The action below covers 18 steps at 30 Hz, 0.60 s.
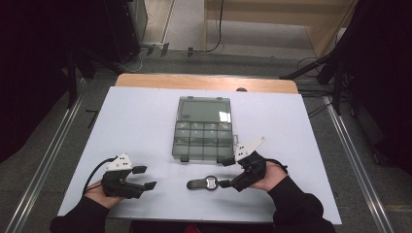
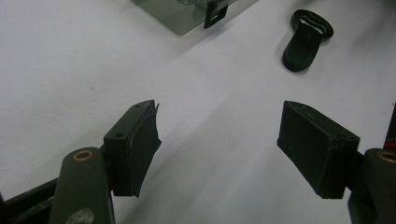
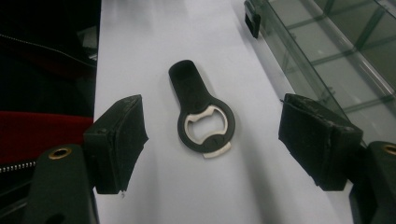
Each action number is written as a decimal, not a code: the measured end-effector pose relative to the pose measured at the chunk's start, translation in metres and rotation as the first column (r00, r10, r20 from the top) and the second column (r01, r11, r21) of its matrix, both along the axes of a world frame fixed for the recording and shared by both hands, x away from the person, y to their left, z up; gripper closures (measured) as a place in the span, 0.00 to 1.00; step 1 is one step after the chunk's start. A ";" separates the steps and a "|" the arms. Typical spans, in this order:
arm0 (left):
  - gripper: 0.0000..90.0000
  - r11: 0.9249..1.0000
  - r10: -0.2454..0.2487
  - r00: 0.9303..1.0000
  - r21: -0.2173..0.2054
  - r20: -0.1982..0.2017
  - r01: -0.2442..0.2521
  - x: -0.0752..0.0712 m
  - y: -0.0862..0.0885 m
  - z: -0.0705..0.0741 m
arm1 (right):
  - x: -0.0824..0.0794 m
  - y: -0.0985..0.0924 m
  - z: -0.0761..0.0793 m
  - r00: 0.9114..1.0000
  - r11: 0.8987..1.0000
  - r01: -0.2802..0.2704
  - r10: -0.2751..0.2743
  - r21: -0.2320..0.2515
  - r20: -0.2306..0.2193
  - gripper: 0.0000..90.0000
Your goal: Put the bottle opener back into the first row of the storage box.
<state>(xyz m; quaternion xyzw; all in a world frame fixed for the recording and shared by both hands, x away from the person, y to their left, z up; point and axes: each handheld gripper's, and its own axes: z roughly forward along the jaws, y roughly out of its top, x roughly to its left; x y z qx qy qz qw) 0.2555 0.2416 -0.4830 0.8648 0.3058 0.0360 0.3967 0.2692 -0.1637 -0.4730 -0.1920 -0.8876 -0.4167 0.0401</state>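
One bottle opener [image 3: 201,114], flat on the white table [image 1: 136,126], between my right gripper [image 3: 212,140]'s spread jaws and not yet grasped.

It lies near the table's front edge, just in front of the clear plastic organizer box [image 1: 201,128], ring end toward me. It is thin and flat, so I judge my pads could scrape the table and skid it forward, or pinch only the ring and let it swing. The box's black latch [image 3: 252,18] sits close to my far jaw and could snag. My left gripper [image 1: 141,178] rests released, well apart. No brand or writing is readable anywhere.
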 end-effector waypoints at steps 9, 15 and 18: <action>0.31 1.000 -0.003 1.000 -0.003 0.001 0.003 0.000 0.000 0.000 | 0.006 0.017 0.002 0.996 0.996 -0.092 0.092 -0.017 0.014 0.27; 0.31 1.000 -0.004 1.000 -0.003 0.000 0.004 0.000 0.000 0.000 | 0.009 0.027 0.001 0.992 0.991 -0.128 0.129 -0.032 0.015 0.27; 0.31 1.000 -0.003 1.000 -0.004 0.000 0.003 0.000 0.000 0.000 | 0.010 0.030 0.000 0.991 0.990 -0.136 0.136 -0.037 0.013 0.27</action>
